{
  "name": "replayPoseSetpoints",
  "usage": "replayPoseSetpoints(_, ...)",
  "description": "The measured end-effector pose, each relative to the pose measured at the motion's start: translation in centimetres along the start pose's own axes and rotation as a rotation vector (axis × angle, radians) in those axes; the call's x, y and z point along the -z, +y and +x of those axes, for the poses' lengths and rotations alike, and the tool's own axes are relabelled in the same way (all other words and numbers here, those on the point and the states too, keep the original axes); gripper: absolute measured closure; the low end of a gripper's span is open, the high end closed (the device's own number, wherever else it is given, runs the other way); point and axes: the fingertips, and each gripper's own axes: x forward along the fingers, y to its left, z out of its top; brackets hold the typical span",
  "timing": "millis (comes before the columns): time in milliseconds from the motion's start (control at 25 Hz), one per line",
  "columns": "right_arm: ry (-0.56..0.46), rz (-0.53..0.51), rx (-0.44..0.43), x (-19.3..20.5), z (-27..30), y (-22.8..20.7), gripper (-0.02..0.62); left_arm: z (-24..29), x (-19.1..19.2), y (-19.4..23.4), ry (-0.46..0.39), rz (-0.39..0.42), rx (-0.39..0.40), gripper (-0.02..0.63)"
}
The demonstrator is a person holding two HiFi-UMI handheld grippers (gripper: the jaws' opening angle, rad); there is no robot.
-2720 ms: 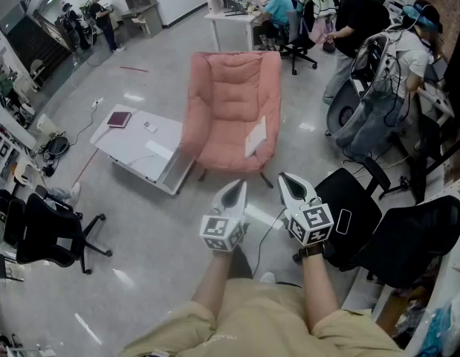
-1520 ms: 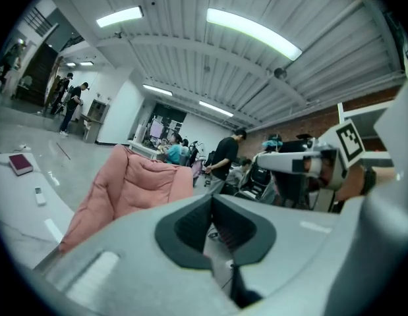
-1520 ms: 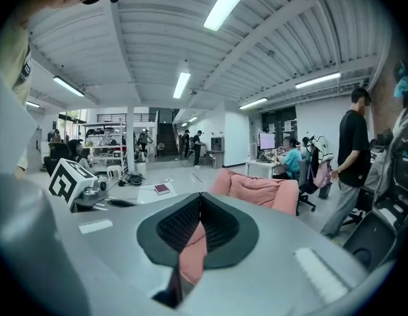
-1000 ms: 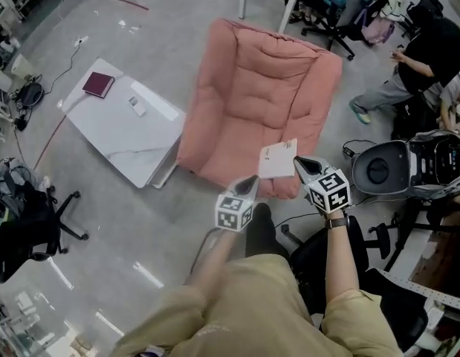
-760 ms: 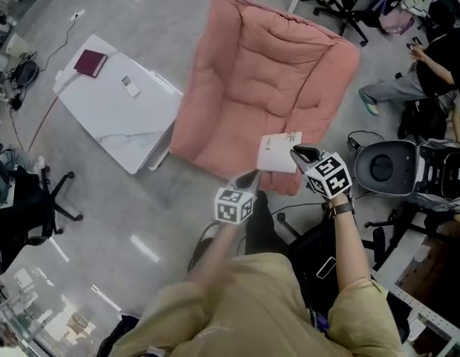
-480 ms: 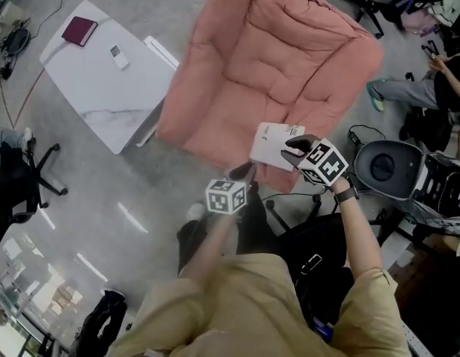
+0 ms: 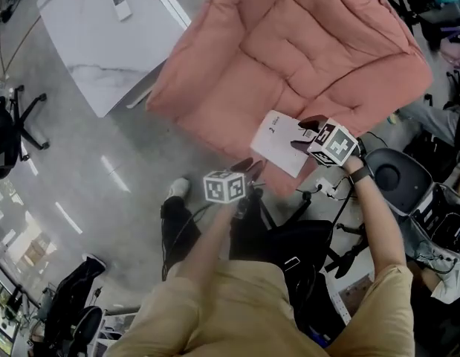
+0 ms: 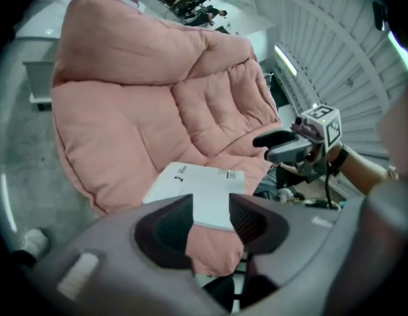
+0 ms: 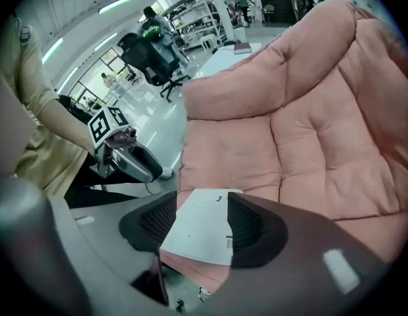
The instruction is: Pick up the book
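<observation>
I've brought both in closer, jaws wide: right gripper (image 7: 304, 134) at 2 o'clock of the book (image 7: 274, 141), left gripper (image 7: 248, 168) at 7 o'clock. It lies on the armchair (image 7: 289, 58) seat's front lip; a nudge could slide it off.

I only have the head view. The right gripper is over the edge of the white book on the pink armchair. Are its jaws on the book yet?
Observer: No. In the right gripper view, the right gripper has its jaws apart. The book shows through the gap, lying on the armchair seat.
Operator: Left one?
Observer: The left gripper is open too. Its view shows the book's near corner between the jaws, with nothing clamped.
Operator: Is the right one touching the book at all?
Observer: It doesn't look like it. In the left gripper view, pink cushion shows between its tips and the book's corner.
</observation>
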Motion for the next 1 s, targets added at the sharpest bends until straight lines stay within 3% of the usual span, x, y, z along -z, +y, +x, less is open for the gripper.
replayPoseSetpoints(120, 0.053, 0.004, -0.015, 1.9, 1.7, -1.2, 0.321, 1.7, 2.4, 0.7, 0.004, -0.096, 0.032, 0.414)
replayPoseSetpoints(360, 0.148, 0.096, -0.063, 3.0, 5.7, -3.4, 0.318, 3.7, 4.9, 2.7, 0.015, -0.362, 0.089, 0.399)
replayPoseSetpoints(560, 0.207, 0.114, -0.073, 3.7, 8.8, -5.7, 0.318, 6.0, 5.8, 5.2, -0.036, -0.636, 0.128, 0.348)
replayPoseSetpoints(760, 0.309, 0.141, -0.113, 5.3, 12.0, -7.6, 0.262, 8.3, 6.3, 7.3, -0.05, -0.755, 0.145, 0.347)
replayPoseSetpoints(1000, 0.377, 0.175, -0.127, 6.2, 14.4, -8.7, 0.252, 10.0, 8.2, 8.2, -0.039, -0.873, 0.155, 0.339)
